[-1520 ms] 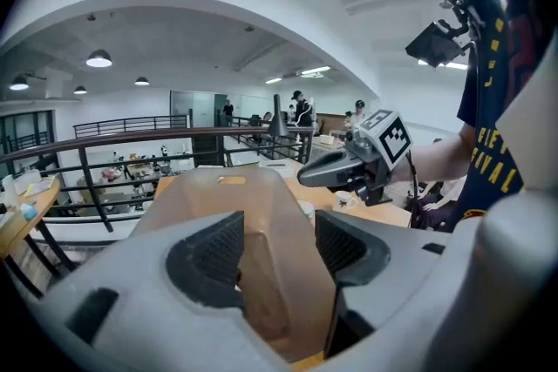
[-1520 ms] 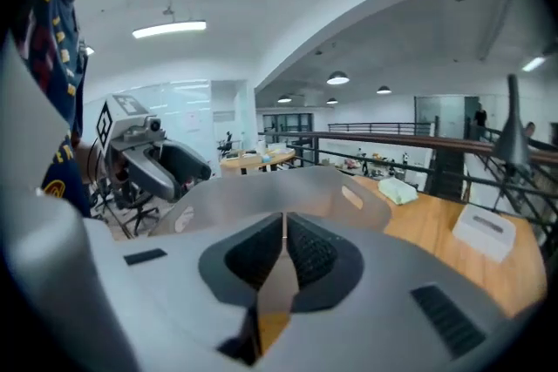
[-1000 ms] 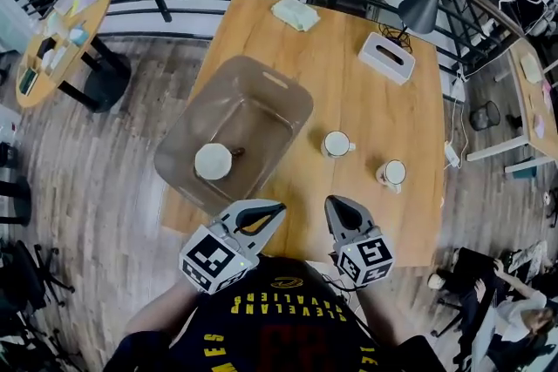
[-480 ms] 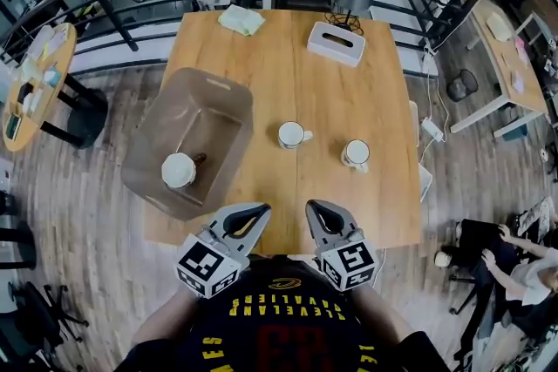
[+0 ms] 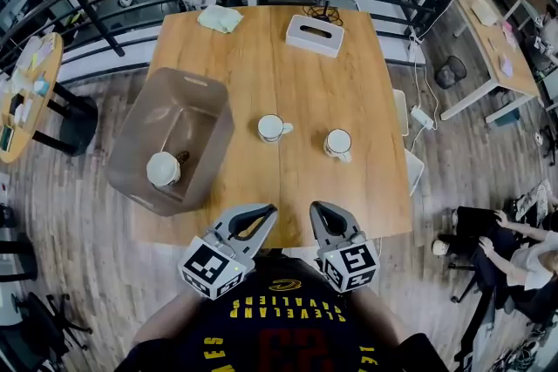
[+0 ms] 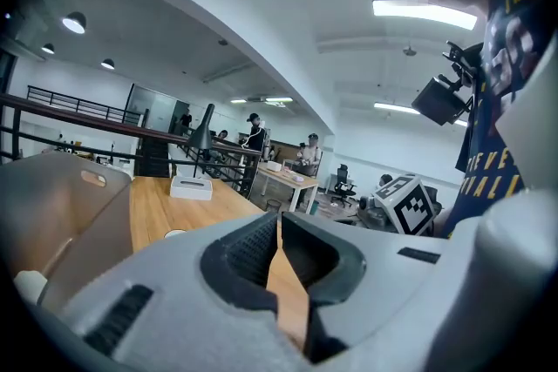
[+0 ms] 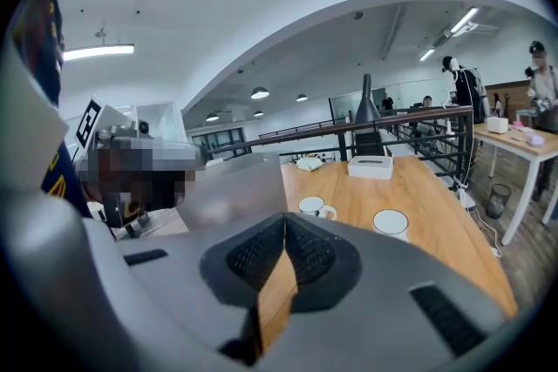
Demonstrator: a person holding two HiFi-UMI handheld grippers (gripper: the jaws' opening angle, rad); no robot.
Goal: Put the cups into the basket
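Three cups: one in basket, two on table

Head view: first cup (image 5: pixel 163 168) lies inside basket (image 5: pixel 206 84), dulled by its cloudy wall. Second cup (image 5: pixel 271 127) and third cup (image 5: pixel 338 142) stand on table (image 5: pixel 288 57). Left gripper (image 5: pixel 267 211) and right gripper (image 5: pixel 317 208) sit at the near edge.

Left gripper view: jaws together, holding nothing. Basket is cut off at the frame edge.

Right gripper view: jaws together, holding nothing. First cup is hidden.

A translucent grey-brown plastic basket (image 5: pixel 218 113) is set upright at the table's left edge, toward the near left corner. The first cup (image 5: pixel 163 169), white, is seen standing inside it at its near end. The second cup (image 5: pixel 271 127) and third cup (image 5: pixel 338 143), both white, are stood upright mid-table, apart, the third nearer the right edge.
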